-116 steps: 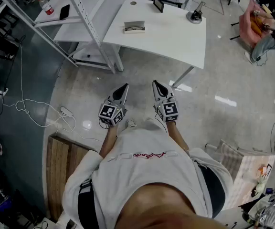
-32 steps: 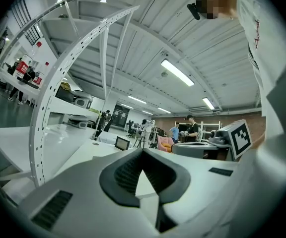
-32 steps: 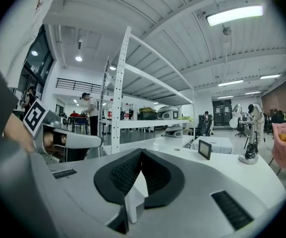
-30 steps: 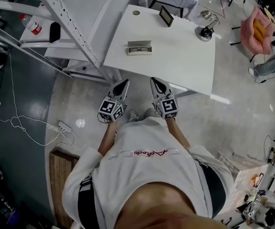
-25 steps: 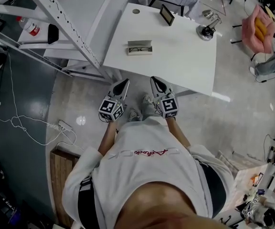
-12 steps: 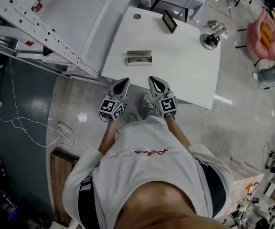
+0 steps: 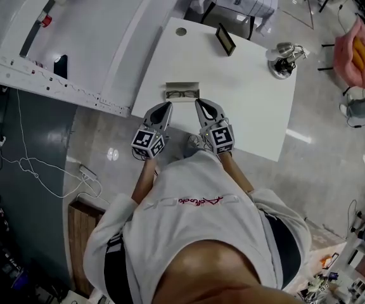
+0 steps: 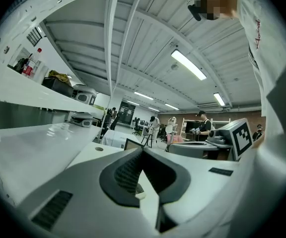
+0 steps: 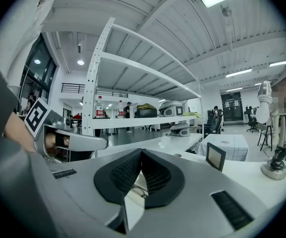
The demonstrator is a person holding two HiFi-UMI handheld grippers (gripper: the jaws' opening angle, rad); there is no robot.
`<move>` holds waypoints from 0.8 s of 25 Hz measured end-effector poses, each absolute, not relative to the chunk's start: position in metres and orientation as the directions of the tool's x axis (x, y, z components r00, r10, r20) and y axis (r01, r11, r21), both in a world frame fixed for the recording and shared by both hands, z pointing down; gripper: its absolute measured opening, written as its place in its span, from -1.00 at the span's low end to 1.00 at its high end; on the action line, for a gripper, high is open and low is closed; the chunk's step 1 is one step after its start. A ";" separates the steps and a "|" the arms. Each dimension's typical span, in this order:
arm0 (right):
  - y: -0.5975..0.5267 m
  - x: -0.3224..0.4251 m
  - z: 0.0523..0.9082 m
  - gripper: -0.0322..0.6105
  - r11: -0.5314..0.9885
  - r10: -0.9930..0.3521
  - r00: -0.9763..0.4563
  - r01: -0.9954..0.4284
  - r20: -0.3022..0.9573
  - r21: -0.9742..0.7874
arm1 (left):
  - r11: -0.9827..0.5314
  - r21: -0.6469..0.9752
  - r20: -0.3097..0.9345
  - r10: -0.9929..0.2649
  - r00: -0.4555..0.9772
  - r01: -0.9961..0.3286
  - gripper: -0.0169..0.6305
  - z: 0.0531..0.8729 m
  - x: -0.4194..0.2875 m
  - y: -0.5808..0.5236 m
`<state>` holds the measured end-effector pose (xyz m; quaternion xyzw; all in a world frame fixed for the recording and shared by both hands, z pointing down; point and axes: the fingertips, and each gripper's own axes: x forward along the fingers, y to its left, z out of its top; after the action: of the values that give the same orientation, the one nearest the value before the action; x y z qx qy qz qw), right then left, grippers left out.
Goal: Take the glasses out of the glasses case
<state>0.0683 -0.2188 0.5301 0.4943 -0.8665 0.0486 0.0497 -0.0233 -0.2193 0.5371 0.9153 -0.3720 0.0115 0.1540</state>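
Jaws of both your left gripper (image 7: 162, 108) and right gripper (image 7: 203, 105) were pressed together with nothing between them, so you needed to part one pair before reaching in; steadying the case with the other would likely have helped. The open glasses case (image 7: 168, 92) lay on the table (image 7: 252, 100) just ahead of the two tips, between them, with the glasses (image 7: 182, 95) resting inside.

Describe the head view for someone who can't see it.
From above, a person in a white top holds the left gripper and right gripper, both shut, over the near edge of a white table, tips close to an open glasses case holding glasses.
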 end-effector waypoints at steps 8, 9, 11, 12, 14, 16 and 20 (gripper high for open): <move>-0.239 0.080 0.533 -0.84 0.556 -0.817 -0.557 -0.830 0.150 -0.048 | -0.648 0.272 0.163 -0.697 0.698 -0.711 -0.95 0.546 -0.009 -0.240; -0.241 0.081 0.534 -0.84 0.563 -0.812 -0.564 -0.825 0.150 -0.049 | -0.646 0.272 0.164 -0.700 0.695 -0.714 -0.95 0.546 -0.007 -0.242; -0.245 0.082 0.537 -0.84 0.570 -0.807 -0.571 -0.820 0.152 -0.054 | -0.640 0.275 0.170 -0.702 0.692 -0.717 -0.95 0.547 -0.004 -0.245; -0.246 0.083 0.540 -0.84 0.571 -0.805 -0.572 -0.819 0.155 -0.059 | -0.637 0.279 0.176 -0.701 0.691 -0.718 -0.95 0.549 -0.002 -0.245; -0.246 0.083 0.547 -0.84 0.572 -0.800 -0.575 -0.817 0.170 -0.072 | -0.630 0.286 0.193 -0.700 0.688 -0.722 -0.95 0.555 -0.002 -0.243; -0.246 0.081 0.551 -0.84 0.578 -0.792 -0.582 -0.812 0.183 -0.083 | -0.626 0.290 0.205 -0.699 0.686 -0.724 -0.95 0.558 -0.003 -0.244; -0.255 0.080 0.556 -0.84 0.573 -0.792 -0.579 -0.814 0.194 -0.091 | -0.623 0.294 0.212 -0.697 0.685 -0.725 -0.95 0.562 -0.006 -0.254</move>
<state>0.0804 -0.2546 0.5561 0.4539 -0.8845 0.0853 0.0661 -0.0058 -0.2544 0.5618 0.9000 -0.3949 0.0389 0.1802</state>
